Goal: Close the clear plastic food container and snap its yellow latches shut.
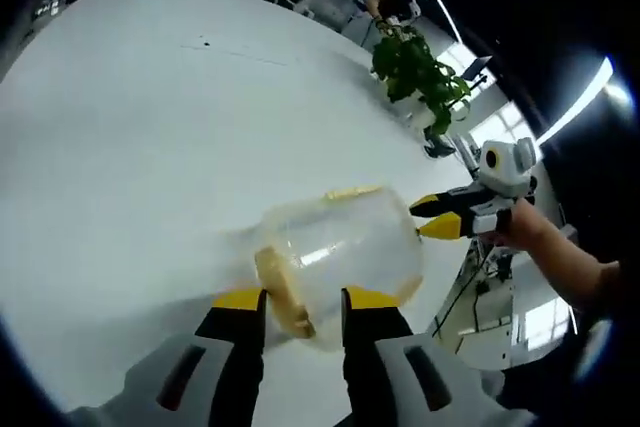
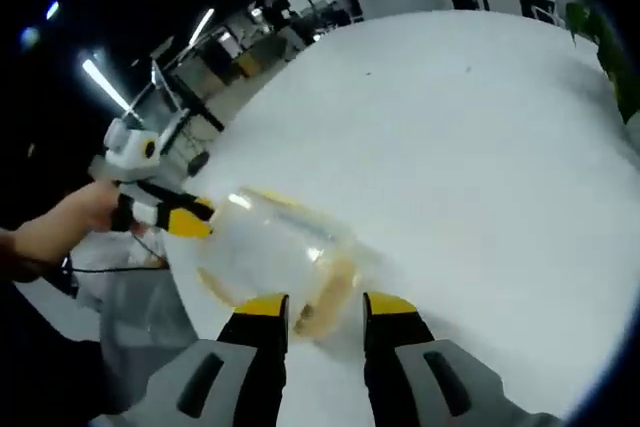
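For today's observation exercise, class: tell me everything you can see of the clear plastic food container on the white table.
The container is clear, rounded plastic with pale yellow latches along its edges, and glare on its walls. It sits on the white table between both grippers. The left gripper has a latch edge between its yellow-tipped jaws; the right gripper likewise frames the opposite side, and in the left gripper view its tips reach the container's far wall. Whether the lid is fully seated, or any latch snapped, is too blurred to tell.
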Available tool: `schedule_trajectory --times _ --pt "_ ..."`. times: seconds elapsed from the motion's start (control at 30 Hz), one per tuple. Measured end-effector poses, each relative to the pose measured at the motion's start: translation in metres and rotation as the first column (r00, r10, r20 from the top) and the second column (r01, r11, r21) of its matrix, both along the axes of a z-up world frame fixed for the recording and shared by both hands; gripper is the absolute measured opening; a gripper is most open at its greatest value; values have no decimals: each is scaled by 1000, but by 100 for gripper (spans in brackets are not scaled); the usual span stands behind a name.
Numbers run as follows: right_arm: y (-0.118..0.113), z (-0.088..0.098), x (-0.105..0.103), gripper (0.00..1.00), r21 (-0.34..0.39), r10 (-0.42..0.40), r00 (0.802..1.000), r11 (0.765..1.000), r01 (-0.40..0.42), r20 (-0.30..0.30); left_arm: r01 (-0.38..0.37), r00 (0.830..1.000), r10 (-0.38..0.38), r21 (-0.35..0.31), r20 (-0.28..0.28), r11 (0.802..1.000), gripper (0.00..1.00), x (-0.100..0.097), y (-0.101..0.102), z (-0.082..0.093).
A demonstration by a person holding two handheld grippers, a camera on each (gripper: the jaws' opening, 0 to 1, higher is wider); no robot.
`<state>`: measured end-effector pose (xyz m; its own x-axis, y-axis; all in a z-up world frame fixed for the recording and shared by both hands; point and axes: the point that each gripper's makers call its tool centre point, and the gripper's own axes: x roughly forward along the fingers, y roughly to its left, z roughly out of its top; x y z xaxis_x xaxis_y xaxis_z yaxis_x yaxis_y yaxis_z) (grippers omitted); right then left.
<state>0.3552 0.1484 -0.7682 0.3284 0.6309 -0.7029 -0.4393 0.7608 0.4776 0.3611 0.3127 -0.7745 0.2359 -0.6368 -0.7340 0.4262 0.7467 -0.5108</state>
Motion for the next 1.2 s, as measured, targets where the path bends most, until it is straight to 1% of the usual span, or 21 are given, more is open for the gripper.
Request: schedule_trajectory --times 0.07,0.2,0.23,0.33,0.47,0.57,0.6,0.63,0.7,0.87,0.93,0.97,1.0,1.03,1.07,1.13,1.2 --pt "4 0 -1 28 11 2 1000 1000 -2 0 -7 1000 7 -5 -3 1000 29 1 0 0" --pt "8 -3 -2 25 -2 9 1000 1000 -9 -1 -19 1000 19 -7 -3 1000 29 2 1 0" --pt "10 -3 -3 26 4 16 1000 1000 -16 -3 -25 1000 25 -7 -2 1000 29 2 1 -1" --pt "10 -4 -2 26 -2 -2 1000 1000 2 -8 -32 999 32 -6 2 999 29 2 1 -1" --pt "11 -4 -2 26 -11 1 1000 1000 -1 -8 -45 999 45 -7 6 999 28 2 1 0" --pt "11 -4 -3 25 -19 5 1000 1000 -5 2 -52 999 53 -12 2 999 28 2 1 -1" --pt "12 -3 -3 25 -34 26 999 999 -25 27 -72 997 72 -15 -7 997 27 2 0 0" --pt "13 -2 -5 24 -32 20 999 999 -20 27 -84 996 84 -15 -16 996 26 2 0 0" --pt "11 -3 -4 23 -27 10 1000 1000 -9 30 -68 998 68 -3 -10 998 26 3 -1 -1" --pt "11 -3 -4 22 -22 11 999 1000 -10 31 -83 997 83 1 -4 997 24 1 -3 0" --pt "11 -3 -4 22 -13 18 999 1000 -17 29 -88 996 88 -9 -22 996 24 2 -2 -1" --pt "11 -4 -3 22 -6 23 999 1000 -23 28 -69 997 68 -7 -44 998 23 0 -4 -2" --pt "13 -5 -3 21 -1 31 999 1000 -31 25 -56 993 51 -44 -108 997 23 -9 -8 -1" --pt "14 -9 -11 20 -15 47 999 999 -46 4 -75 994 74 -19 -75 997 23 -2 0 -4" --pt "16 -10 -12 20 -22 38 999 999 -38 5 -64 996 63 -12 -63 998 23 -2 0 -3" --pt "16 -11 -13 20 -31 31 1000 999 -31 0 -81 995 80 -14 -59 997 22 -4 0 -2" --pt "15 -12 -11 20 -18 21 1000 1000 -21 -1 -99 994 98 -29 -53 995 23 -3 1 -4"
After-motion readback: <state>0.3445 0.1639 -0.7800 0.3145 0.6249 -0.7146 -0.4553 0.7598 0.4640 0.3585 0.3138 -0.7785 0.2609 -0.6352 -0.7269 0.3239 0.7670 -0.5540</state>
